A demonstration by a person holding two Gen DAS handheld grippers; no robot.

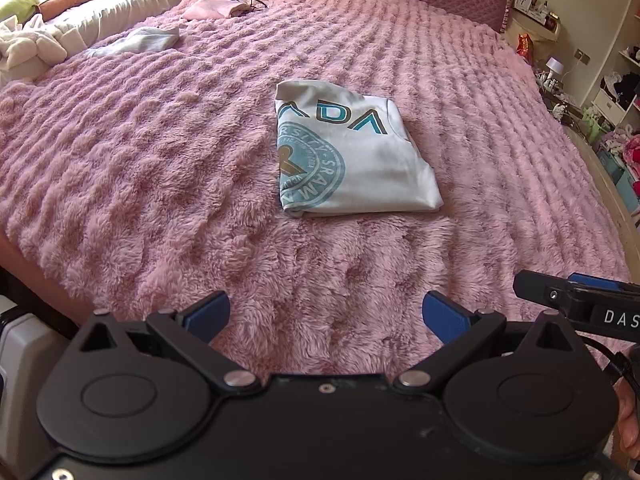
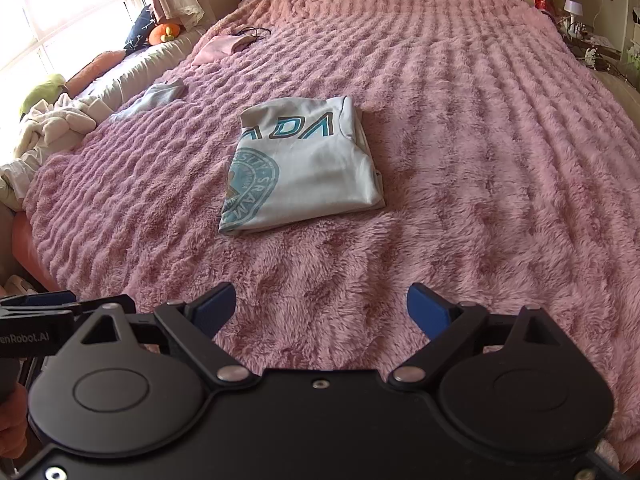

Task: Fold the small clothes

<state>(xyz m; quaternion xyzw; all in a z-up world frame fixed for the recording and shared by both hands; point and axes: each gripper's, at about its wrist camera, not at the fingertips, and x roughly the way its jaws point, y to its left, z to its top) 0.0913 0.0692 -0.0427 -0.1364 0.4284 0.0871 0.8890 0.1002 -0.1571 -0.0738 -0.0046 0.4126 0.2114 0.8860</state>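
Observation:
A white T-shirt with teal print (image 1: 352,160) lies folded into a neat rectangle on the pink fluffy blanket (image 1: 160,160); it also shows in the right wrist view (image 2: 308,168). My left gripper (image 1: 326,314) is open and empty, held above the blanket well short of the shirt. My right gripper (image 2: 322,306) is open and empty too, also short of the shirt. The right gripper shows at the right edge of the left wrist view (image 1: 576,300), and the left gripper at the left edge of the right wrist view (image 2: 68,308).
A light blue garment (image 1: 140,42) and a pink garment with a black cord (image 1: 216,6) lie far left on the bed. Crumpled white clothes (image 2: 52,128) and cushions sit by the window. A nightstand and shelves (image 1: 600,92) stand at the right.

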